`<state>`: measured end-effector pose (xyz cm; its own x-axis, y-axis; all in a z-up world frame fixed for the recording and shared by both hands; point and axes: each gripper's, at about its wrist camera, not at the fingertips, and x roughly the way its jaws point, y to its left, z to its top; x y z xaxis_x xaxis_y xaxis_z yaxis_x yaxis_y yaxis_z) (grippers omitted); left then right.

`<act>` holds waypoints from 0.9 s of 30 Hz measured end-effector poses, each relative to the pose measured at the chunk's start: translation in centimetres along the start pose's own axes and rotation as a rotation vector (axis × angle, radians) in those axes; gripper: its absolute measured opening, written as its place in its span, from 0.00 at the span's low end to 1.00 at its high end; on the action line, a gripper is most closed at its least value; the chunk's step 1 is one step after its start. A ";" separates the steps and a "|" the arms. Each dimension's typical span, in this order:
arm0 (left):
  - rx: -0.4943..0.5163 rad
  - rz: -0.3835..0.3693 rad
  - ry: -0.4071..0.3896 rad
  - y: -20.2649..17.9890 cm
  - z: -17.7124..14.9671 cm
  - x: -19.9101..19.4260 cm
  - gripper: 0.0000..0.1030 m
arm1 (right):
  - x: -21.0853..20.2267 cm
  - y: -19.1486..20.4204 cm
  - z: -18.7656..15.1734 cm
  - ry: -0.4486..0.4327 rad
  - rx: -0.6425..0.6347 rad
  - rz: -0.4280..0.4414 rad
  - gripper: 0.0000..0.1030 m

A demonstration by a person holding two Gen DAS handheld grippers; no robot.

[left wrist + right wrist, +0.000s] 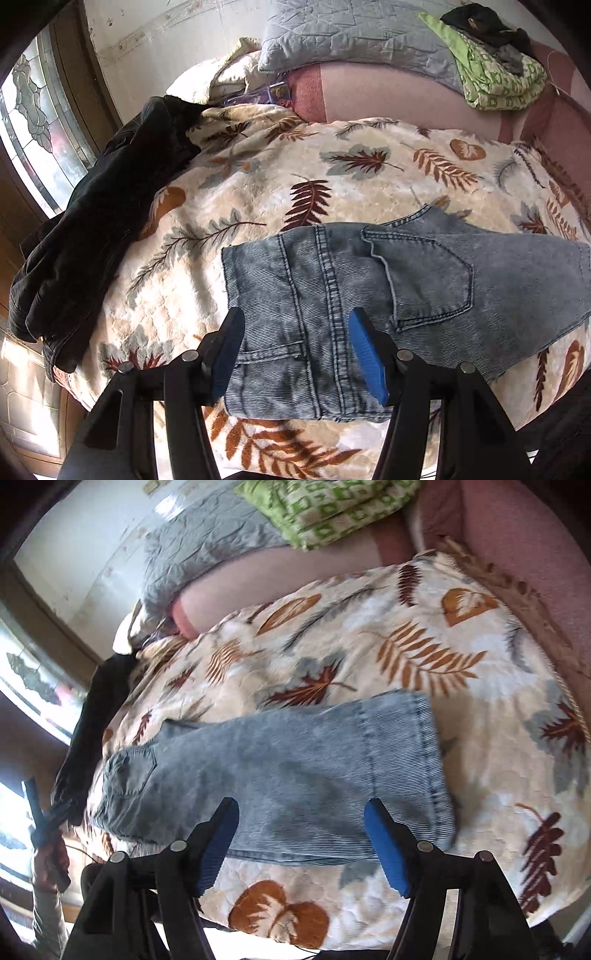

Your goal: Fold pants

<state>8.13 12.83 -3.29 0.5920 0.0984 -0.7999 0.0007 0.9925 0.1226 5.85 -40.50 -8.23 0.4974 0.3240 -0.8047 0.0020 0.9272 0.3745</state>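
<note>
Light blue denim pants (406,288) lie flat on a leaf-patterned blanket (258,177), folded lengthwise, back pocket up. In the left wrist view the waist end is nearest and my left gripper (295,332) is open, its blue pads either side of the waistband above the cloth. In the right wrist view the pants (295,760) run from the pocket at left to the leg hems at right. My right gripper (301,819) is open above the leg part near the front edge, holding nothing.
A black jacket (99,229) lies along the blanket's left edge. A grey quilted pillow (354,37) and a green patterned bundle (495,74) sit at the back on the pink sofa (388,96). A window (26,122) is at left.
</note>
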 end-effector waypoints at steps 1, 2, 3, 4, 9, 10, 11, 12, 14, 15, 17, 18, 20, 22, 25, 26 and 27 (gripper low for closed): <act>0.004 0.001 0.015 -0.4 0.0 0.6 0.59 | 1.5 0.1 -0.6 0.033 0.006 -0.010 0.72; 0.004 0.004 0.045 -0.6 -0.3 1.6 0.59 | 3.4 -0.2 -1.5 0.099 0.024 -0.044 0.71; 0.012 0.015 0.096 -0.9 -0.9 3.1 0.59 | 5.5 -0.9 -2.4 0.191 0.036 -0.088 0.69; 0.036 0.035 0.167 -1.2 -1.8 4.8 0.59 | 6.4 -1.2 -3.2 0.222 0.024 -0.097 0.67; 0.005 0.029 0.167 -0.9 -3.2 5.5 0.61 | 3.6 2.2 -0.4 0.131 -0.035 -0.121 0.66; -0.009 0.030 0.129 -1.0 -2.7 4.6 0.61 | 3.3 3.7 0.6 0.106 -0.071 -0.107 0.66; -0.023 0.023 0.085 -1.2 -2.2 3.7 0.62 | 3.2 5.7 1.9 0.081 -0.100 -0.065 0.66; -0.042 0.008 0.047 -1.5 -1.7 2.9 0.62 | 3.4 7.9 3.2 0.062 -0.131 -0.005 0.66; -0.096 -0.051 -0.005 -2.1 -0.9 1.9 0.67 | 5.1 12.9 5.7 0.049 -0.209 0.085 0.66; -0.116 -0.074 -0.018 -2.7 -0.5 1.9 0.69 | 6.5 15.5 6.8 0.058 -0.254 0.117 0.66; -0.127 -0.062 -0.006 -3.5 -0.4 3.2 0.70 | 10.1 20.1 8.7 0.101 -0.319 0.149 0.66; -0.129 -0.047 0.023 -3.7 -0.8 4.2 0.70 | 12.1 22.2 9.5 0.120 -0.354 0.145 0.66; -0.149 -0.066 0.079 -3.8 -1.9 6.3 0.70 | 16.4 25.2 10.8 0.169 -0.421 0.120 0.52; -0.172 -0.080 0.066 -3.5 -3.1 7.3 0.72 | 19.9 27.3 11.3 0.213 -0.484 0.088 0.44; -0.149 -0.079 0.013 -3.7 -3.7 7.2 0.75 | 23.4 28.8 11.4 0.258 -0.539 0.058 0.44; -0.148 -0.084 0.007 -3.6 -3.8 7.3 0.76 | 24.2 29.2 11.3 0.270 -0.561 0.051 0.44; -0.147 -0.089 0.001 -3.6 -3.8 7.4 0.76 | 25.1 29.6 11.2 0.284 -0.575 0.037 0.44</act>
<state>9.46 10.27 -11.85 0.5940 0.0095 -0.8044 -0.0650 0.9972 -0.0362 28.08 -7.06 -12.22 0.2389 0.3213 -0.9163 -0.5156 0.8416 0.1606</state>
